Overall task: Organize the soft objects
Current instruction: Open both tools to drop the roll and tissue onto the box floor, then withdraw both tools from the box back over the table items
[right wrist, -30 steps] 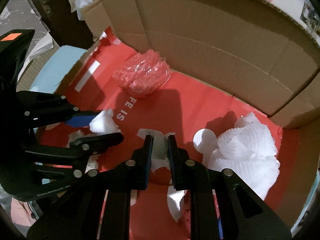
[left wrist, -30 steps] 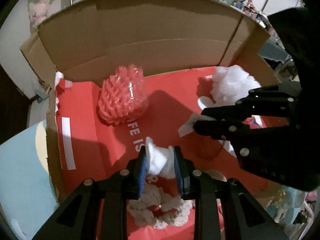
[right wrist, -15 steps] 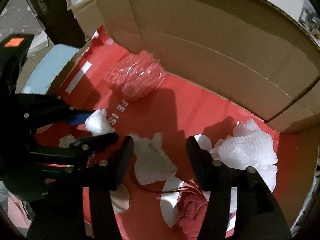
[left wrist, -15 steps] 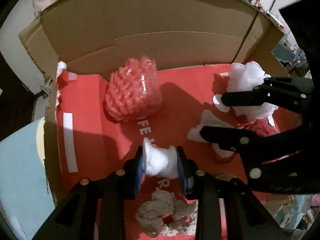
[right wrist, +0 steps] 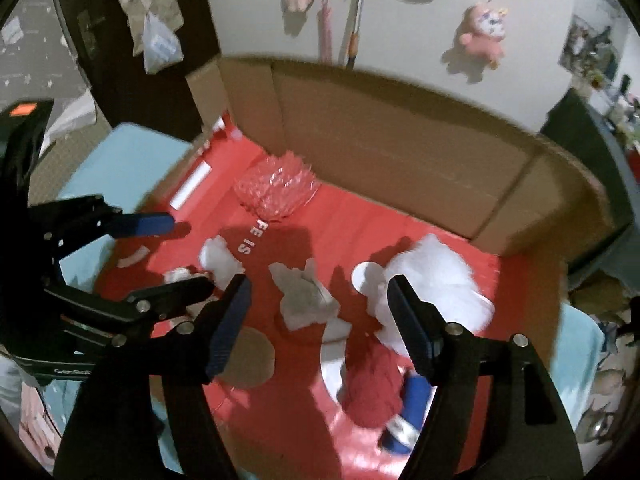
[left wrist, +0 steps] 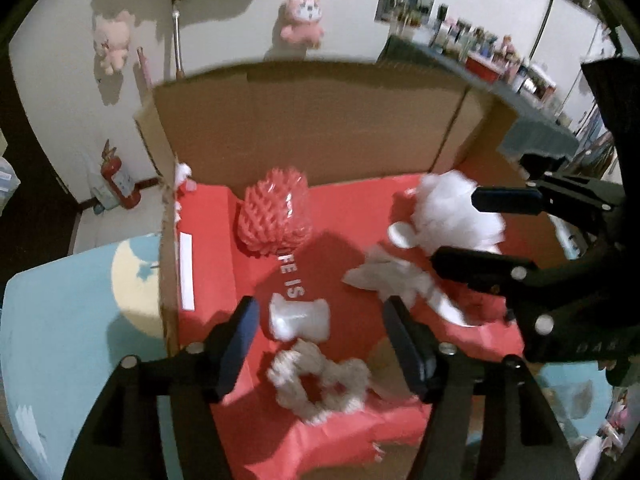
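A cardboard box (left wrist: 320,128) with a red floor holds the soft things. A small white foam piece (left wrist: 299,319) lies on the red floor between the spread fingers of my open left gripper (left wrist: 320,322), untouched. A crumpled white cloth (right wrist: 304,294) lies below my open right gripper (right wrist: 318,300), also free. A pink foam-net bundle (left wrist: 275,216) stands near the back wall. A white net puff (right wrist: 436,280) sits at the right. A cream knitted ring (left wrist: 316,384) lies at the front, and a dark red cloth (right wrist: 376,388) with a blue tube (right wrist: 408,412) beside it.
The box (right wrist: 400,120) rests on a light blue surface (left wrist: 72,340). Its tall brown back wall and side flaps stand around the red floor. A round tan disc (right wrist: 250,358) lies near the front. Pink plush toys (left wrist: 302,20) hang on the wall behind.
My left gripper has opened and let the white foam piece drop onto the red floor. Both grippers have pulled back and up, the right one open above the released white cloth.
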Demonstrator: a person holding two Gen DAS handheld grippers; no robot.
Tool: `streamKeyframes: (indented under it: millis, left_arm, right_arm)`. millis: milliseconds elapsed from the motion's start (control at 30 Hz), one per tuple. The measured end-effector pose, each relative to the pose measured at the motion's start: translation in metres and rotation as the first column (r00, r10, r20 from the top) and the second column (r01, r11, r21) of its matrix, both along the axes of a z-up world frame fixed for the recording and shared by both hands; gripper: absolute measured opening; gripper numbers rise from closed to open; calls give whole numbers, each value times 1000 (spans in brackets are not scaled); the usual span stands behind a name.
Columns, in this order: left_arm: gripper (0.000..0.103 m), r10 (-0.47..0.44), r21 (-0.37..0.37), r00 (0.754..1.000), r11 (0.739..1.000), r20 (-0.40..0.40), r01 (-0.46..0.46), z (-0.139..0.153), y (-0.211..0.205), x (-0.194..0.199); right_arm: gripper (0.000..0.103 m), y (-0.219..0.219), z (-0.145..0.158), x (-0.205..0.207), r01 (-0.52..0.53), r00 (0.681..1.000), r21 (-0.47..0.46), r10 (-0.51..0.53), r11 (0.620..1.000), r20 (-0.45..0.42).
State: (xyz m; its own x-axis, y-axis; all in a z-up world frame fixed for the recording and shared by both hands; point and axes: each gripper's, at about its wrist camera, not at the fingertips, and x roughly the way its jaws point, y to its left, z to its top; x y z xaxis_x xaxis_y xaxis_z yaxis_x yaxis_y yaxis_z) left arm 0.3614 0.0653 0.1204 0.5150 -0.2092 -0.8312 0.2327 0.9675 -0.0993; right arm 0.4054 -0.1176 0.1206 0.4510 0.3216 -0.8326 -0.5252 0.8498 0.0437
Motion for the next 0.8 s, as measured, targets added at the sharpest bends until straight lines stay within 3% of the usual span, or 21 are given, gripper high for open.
streamKeyframes:
  millis: [233, 367, 467, 533, 600, 733, 800]
  left_arm:
    - [83, 8, -47, 987, 999, 159, 0, 43, -24, -57]
    - [93, 10, -59, 964, 998, 267, 6, 66, -37, -97]
    - [96, 12, -70, 943, 997, 334, 12, 80, -41, -128]
    - [99, 20, -78, 926, 997, 377, 10, 85, -43, -153]
    - [102, 24, -83, 908, 996, 418, 11, 89, -46, -177]
    - [103, 28, -97, 880, 995, 473, 21, 86, -52, -217]
    - [103, 27, -107, 876, 994, 482, 28, 80, -56, -233]
  right_arm:
    - [74, -35, 52, -70, 62, 987, 30, -65, 998, 149]
    - [77, -51, 75, -129, 85, 967, 52, -95, 995, 237]
    - [81, -59, 85, -174, 94, 941, 67, -111, 993, 319]
    - [88, -64, 88, -209, 106, 913, 72, -125, 992, 387]
    - [89, -67, 89, -240, 111, 881, 64, -128, 992, 456]
    - [98, -75, 83, -289, 136, 821, 75, -154, 988, 550]
    - [98, -83, 76, -308, 150, 808, 105, -183, 983, 560]
